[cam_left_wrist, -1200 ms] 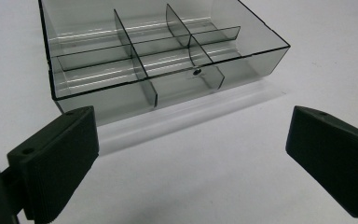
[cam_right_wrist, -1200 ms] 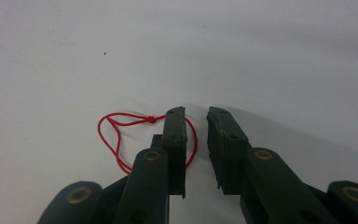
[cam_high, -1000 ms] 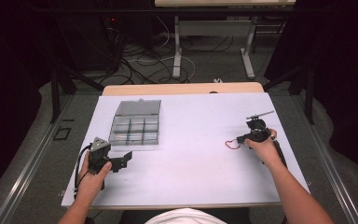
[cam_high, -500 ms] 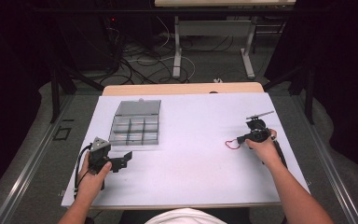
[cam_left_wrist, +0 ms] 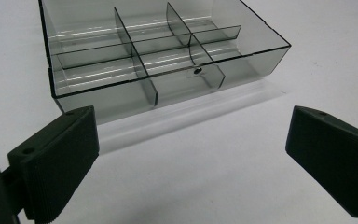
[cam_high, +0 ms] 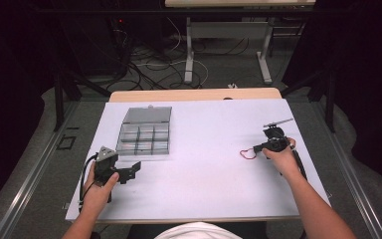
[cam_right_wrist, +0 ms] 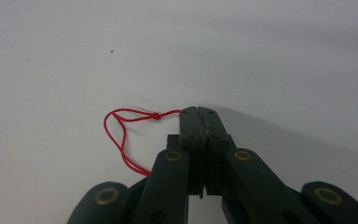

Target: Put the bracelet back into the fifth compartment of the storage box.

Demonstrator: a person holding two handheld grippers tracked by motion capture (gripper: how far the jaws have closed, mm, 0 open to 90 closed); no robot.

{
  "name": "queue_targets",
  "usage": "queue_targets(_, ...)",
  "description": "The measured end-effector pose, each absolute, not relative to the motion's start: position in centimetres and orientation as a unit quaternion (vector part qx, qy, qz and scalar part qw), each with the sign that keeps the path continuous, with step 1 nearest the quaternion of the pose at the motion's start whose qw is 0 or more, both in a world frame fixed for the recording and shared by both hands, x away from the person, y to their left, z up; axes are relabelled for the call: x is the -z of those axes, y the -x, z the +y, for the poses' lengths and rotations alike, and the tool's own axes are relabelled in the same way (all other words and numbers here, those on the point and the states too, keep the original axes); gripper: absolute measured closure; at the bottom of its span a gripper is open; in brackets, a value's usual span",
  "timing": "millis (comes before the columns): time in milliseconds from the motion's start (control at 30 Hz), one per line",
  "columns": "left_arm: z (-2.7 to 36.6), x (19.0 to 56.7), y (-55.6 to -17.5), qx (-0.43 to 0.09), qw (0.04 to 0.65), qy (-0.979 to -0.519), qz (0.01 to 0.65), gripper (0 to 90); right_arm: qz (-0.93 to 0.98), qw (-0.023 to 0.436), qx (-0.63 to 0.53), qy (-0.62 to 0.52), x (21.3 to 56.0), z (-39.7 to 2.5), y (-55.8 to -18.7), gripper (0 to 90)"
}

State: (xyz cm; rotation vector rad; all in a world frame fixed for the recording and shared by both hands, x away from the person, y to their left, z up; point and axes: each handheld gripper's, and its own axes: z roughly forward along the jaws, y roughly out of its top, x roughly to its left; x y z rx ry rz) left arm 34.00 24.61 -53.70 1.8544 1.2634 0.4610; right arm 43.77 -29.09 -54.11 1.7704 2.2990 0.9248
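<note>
White worktop (cam_high: pixel 204 174), unchanged from a second ago: left tongs (cam_left_wrist: pixel 191 154) agape before empty divided box (cam_left_wrist: pixel 158 51), right tongs (cam_right_wrist: pixel 200 121) clamping red thread loop (cam_right_wrist: pixel 121 135); pause.

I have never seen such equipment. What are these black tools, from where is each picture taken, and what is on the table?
A person sits at a white table holding a hand-operated two-jaw gripper in each hand. One picture comes from a camera above; the other two come from cameras riding on the grippers. The left gripper is open and faces a clear plastic compartment box, whose sections look empty. The right gripper is shut on a red string loop, which lies on the table.
</note>
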Motion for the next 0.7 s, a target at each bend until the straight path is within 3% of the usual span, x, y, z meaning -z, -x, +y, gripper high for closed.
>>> queue_targets(700, 24.58, 53.72, -34.00, -0.183, 0.412, -0.738, 0.502, 2.8, 0.748, 0.047, -0.324, -0.577, 53.14, -29.33, -43.16, 90.0)
